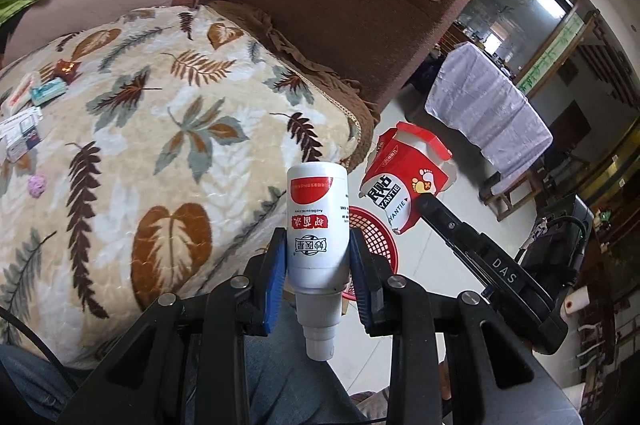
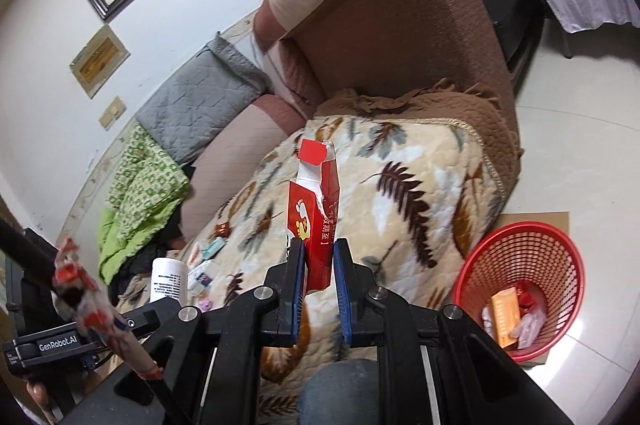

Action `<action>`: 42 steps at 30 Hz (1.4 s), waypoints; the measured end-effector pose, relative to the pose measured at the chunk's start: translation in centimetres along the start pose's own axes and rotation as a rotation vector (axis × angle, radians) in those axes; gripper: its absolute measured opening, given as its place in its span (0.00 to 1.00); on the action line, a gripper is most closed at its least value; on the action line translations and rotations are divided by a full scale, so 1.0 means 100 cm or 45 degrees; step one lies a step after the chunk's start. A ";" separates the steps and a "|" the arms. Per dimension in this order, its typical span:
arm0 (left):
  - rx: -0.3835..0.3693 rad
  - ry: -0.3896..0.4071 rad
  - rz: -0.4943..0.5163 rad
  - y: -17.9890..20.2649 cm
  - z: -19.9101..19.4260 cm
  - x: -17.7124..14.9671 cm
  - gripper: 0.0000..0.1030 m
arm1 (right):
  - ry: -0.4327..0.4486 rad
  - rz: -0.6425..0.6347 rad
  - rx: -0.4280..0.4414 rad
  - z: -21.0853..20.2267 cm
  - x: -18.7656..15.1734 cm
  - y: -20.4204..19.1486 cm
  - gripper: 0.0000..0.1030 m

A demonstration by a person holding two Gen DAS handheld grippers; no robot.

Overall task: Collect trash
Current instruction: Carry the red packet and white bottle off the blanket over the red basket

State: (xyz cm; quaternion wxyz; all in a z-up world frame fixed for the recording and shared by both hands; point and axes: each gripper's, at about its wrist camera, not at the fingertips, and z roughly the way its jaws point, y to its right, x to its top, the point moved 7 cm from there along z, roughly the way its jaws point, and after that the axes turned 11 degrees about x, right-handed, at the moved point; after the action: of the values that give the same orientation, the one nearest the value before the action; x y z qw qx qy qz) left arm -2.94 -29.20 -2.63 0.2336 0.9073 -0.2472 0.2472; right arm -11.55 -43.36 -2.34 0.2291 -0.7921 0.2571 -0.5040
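Upside down, a white, red-labelled bottle point(image 1: 318, 225) sits clamped in the left gripper point(image 1: 318, 261); the right gripper point(image 2: 319, 267) pinches a torn red box point(image 2: 314, 221), with the basket point(image 2: 524, 265) to its right, its contents indistinct.

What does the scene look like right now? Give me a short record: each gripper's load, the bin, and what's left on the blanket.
left gripper: shut on white spray bottle, nozzle pointing back toward the camera
right gripper: shut on torn red carton, open flap up
red mesh basket: on the floor beside the sofa, already holds an orange packet and wrappers
leaf-print blanket: small boxes lie at its far side
both items: not yet over the basket
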 end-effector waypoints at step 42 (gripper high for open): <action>-0.084 -0.131 0.129 0.052 0.050 -0.018 0.28 | 0.047 0.093 -0.213 -0.026 0.005 0.043 0.15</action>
State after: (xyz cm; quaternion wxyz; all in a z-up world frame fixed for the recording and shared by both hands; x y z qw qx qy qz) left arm -5.53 -35.35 -5.92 0.2373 0.8970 -0.3125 0.2034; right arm -14.54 -47.27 -3.64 0.1756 -0.7891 0.3314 -0.4865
